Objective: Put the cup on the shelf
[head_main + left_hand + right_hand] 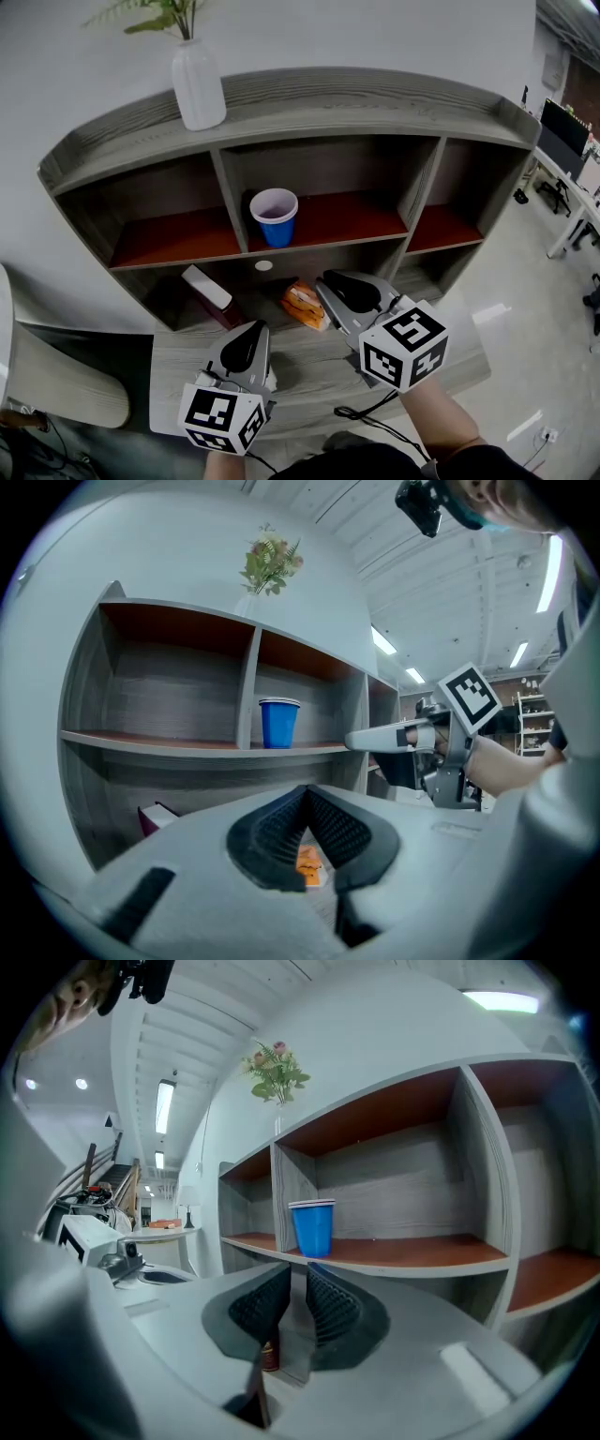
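Blue cup (pixel 275 217) stands upright in the middle compartment of the shelf (pixel 375 98), at twelve o'clock from both grippers. Left gripper (pixel 306 794) has its jaws pressed together and empty. Right gripper (pixel 297 1274) shows a thin slit between its jaws, nothing in it.

Bright, even light from ceiling strip lights (pixel 547 574); soft shadows in the lower bays of the shelf (pixel 375 98). Gripper views: heavy fisheye bending, dark corners.

Grey left gripper (pixel 255 328), right gripper (pixel 330 281); black ribbed jaws (black-and-white marker cubes (pixel 405 347))
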### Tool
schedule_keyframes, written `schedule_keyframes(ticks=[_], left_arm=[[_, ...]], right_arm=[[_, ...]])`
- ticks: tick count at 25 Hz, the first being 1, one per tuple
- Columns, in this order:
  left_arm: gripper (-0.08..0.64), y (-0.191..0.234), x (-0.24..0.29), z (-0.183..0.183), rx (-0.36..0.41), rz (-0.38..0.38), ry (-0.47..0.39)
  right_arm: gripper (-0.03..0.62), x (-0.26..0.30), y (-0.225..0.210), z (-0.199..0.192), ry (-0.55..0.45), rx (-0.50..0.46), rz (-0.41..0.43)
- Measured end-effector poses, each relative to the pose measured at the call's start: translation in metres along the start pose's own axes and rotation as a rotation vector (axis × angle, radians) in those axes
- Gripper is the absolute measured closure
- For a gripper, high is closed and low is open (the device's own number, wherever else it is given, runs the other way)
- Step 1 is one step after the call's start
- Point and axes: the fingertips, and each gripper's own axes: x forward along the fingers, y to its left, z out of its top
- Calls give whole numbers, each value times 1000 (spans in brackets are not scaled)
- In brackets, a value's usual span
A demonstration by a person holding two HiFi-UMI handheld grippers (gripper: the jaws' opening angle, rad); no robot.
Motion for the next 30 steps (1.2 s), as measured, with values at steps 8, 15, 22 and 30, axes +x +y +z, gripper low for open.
schedule_keyframes(ticks=[8, 15, 22, 30], left_arm=[[572, 0, -3, -6, -12, 7, 5], [571, -1, -6, -16, -25, 18, 17], [571, -2, -8, -26, -49, 22, 31], [571, 1, -9, -28, -52, 29, 37]], right_arm=[[594, -9, 2, -22, 6, 69, -8], [595, -19, 13, -45, 46, 95, 13], [595, -23, 18, -60, 73, 108, 26], [595, -21, 21, -64, 86, 107, 37]])
